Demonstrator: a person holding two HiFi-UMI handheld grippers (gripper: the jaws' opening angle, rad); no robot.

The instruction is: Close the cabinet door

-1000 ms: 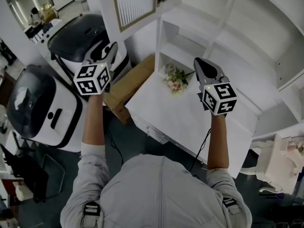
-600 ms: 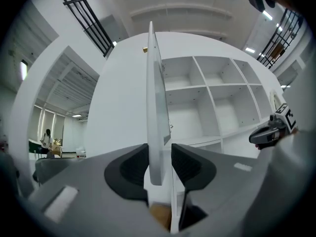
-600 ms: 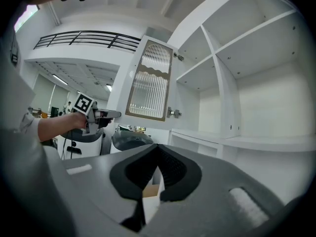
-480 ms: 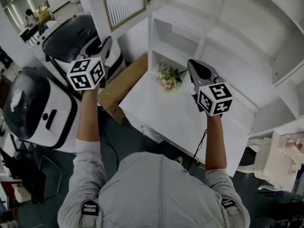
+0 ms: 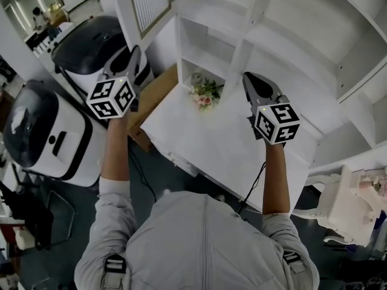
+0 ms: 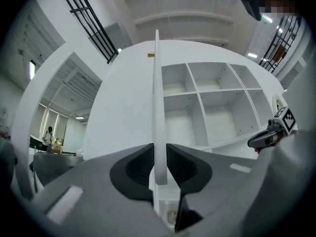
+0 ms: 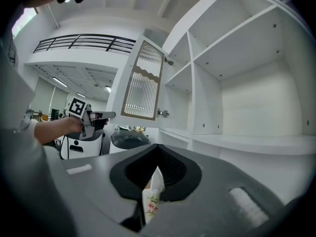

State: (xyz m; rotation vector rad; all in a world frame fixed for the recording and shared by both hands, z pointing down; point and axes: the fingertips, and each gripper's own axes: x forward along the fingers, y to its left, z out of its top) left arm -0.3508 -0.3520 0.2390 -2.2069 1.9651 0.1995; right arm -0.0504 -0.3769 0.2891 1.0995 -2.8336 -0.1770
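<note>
Barely begun, by the look of it. Shows the cabinet door (image 5: 149, 5), a white frame round a ribbed glass panel, swung wide out from the cabinet (image 5: 245, 38), hinged side against the upper shelves and free edge out over the black-and-white machines (image 5: 97, 47). Puts the left gripper (image 5: 136, 53) right by that free edge. Seen along the jaws, catches the door edge-on in the gap, with the jaws closing on it and only slivers of room either side; not yet clamped, as far as can be judged. Has the right gripper (image 5: 250, 80) well apart from the door, above the white counter (image 5: 224, 144) and near the small bunch of flowers (image 5: 204, 93), jaws drawn together at the tips and gripping nothing. Leaves nearly everything to do: take a firm hold of the edge or push on it, swing the door round toward the open shelves, and seat it flush against the frame. Sees nothing standing in the swing path from here.
</note>
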